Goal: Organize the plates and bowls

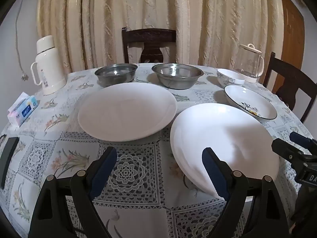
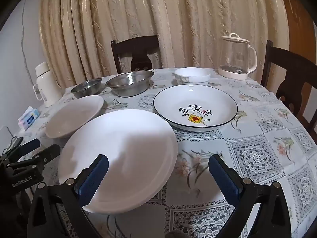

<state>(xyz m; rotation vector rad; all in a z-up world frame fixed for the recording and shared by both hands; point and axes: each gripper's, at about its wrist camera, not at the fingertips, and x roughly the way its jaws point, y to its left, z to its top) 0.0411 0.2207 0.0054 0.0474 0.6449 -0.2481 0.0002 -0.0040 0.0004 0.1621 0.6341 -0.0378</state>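
Cream curtains (image 2: 138, 19) fill the back wall, with dark wooden chairs (image 1: 148, 43) pulled up to a round counter (image 2: 267, 148) covered in a lace-and-flower cloth.

Dishes are spread all over it. Two steel bowls (image 1: 116, 74) (image 1: 177, 75) sit side by side at the far edge, and a small white bowl (image 2: 192, 75) is to their right, just in front of a glass kettle (image 2: 236, 57). A deep plate with a dark rim and painted characters (image 2: 195, 107) sits in front of that small bowl. One plain white plate (image 1: 126, 111) lies flat mid-counter. The nearest white plate (image 2: 118, 158) is right by the counter's near edge, close beside the other two plates.

The left claw (image 1: 159, 164) is spread wide with nothing in it, hovering over the cloth; its right finger overlaps the near plate's edge in view, can't tell if it touches. The right claw (image 2: 158, 170) is wide open too, empty, its left finger over that same plate.

Over on the left there's a white thermos (image 1: 47, 63) and a tissue pack (image 1: 23, 109).
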